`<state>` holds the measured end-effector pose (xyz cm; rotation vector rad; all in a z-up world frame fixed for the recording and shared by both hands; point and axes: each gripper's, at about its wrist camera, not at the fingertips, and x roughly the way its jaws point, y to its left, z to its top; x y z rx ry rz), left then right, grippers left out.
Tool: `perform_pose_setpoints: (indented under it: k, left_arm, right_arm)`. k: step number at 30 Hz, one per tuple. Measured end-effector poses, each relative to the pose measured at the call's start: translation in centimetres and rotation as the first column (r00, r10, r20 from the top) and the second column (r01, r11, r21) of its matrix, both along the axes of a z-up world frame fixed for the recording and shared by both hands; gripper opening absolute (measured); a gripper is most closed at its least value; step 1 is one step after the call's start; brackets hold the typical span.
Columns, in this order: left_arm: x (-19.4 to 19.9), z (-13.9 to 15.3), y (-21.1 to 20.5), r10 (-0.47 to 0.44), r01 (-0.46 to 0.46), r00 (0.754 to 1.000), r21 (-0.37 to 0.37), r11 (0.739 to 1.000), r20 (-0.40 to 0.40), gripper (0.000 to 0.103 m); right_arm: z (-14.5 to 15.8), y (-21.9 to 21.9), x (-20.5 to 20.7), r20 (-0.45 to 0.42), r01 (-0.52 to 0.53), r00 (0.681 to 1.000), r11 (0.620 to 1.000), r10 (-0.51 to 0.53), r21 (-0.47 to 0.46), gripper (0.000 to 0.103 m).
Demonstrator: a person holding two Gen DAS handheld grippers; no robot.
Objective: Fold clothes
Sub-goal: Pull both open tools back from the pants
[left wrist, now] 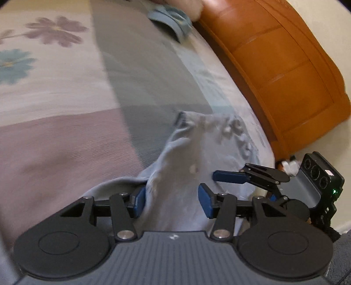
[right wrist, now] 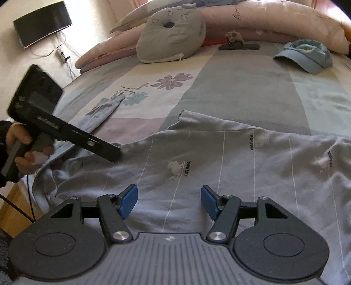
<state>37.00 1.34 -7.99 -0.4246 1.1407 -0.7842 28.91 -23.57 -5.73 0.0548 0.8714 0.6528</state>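
Patchwork bedspread (right wrist: 241,87) with printed flowers runs up to pink pillows (right wrist: 274,17) and a grey plush cushion (right wrist: 171,32), a blue cap (right wrist: 305,57) and a black clip (right wrist: 239,46) lying well beyond my work, orange wooden bed frame (left wrist: 274,65) along the side. Grey patterned garment (right wrist: 219,157) sprawls rumpled across the near edge. My left gripper (left wrist: 172,200) is spread with loose cloth bunched between its blue pads, pinching nothing; my right gripper (right wrist: 169,201) hangs spread over the fabric, empty.
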Motion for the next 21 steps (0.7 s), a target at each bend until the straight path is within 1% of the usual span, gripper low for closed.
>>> perform_pose_setpoints:
  k: [4, 9, 11, 14, 16, 18, 21]
  left_arm:
    - [1.9, -0.3, -2.6, -0.076, 0.076, 0.997, -0.04, 0.996, -0.002, 0.051]
    - [4.1, -1.1, -4.7, -0.089, 0.085, 0.996, -0.113, 0.99, -0.031, 0.054]
    - [5.1, -1.3, -5.0, -0.063, 0.057, 0.997, -0.138, 0.989, -0.035, 0.054]
    - [6.6, -1.2, -4.8, 0.008, -0.011, 1.0, -0.163, 0.987, -0.021, 0.054]
    - [7.8, -0.9, -3.9, 0.057, -0.058, 0.998, -0.18, 0.982, -0.011, 0.054]
    - [8.7, -0.5, -2.9, 0.112, -0.107, 0.993, -0.177, 0.978, 0.022, 0.055]
    - [9.7, 0.0, -1.3, 0.173, -0.17, 0.985, -0.167, 0.971, 0.006, 0.055]
  right_arm:
    - [0.2, -0.1, -0.1, -0.005, 0.021, 1.0, 1.0, -0.021, -0.01, 0.069]
    - [0.0, -0.4, -0.1, -0.015, 0.047, 0.999, 0.999, -0.047, -0.008, 0.069]
    - [0.0, -0.5, 0.0, -0.016, 0.054, 0.998, 0.999, -0.054, -0.008, 0.07]
    - [-0.1, -0.7, -0.1, -0.018, 0.06, 0.998, 0.998, -0.06, -0.004, 0.07]
    - [-0.1, -0.7, -0.2, -0.018, 0.061, 0.998, 0.998, -0.061, -0.005, 0.07]
    - [-0.1, -0.8, -0.2, -0.016, 0.061, 0.998, 0.998, -0.061, -0.008, 0.07]
    - [-0.1, -1.1, -0.4, -0.019, 0.064, 0.998, 0.998, -0.065, -0.004, 0.071]
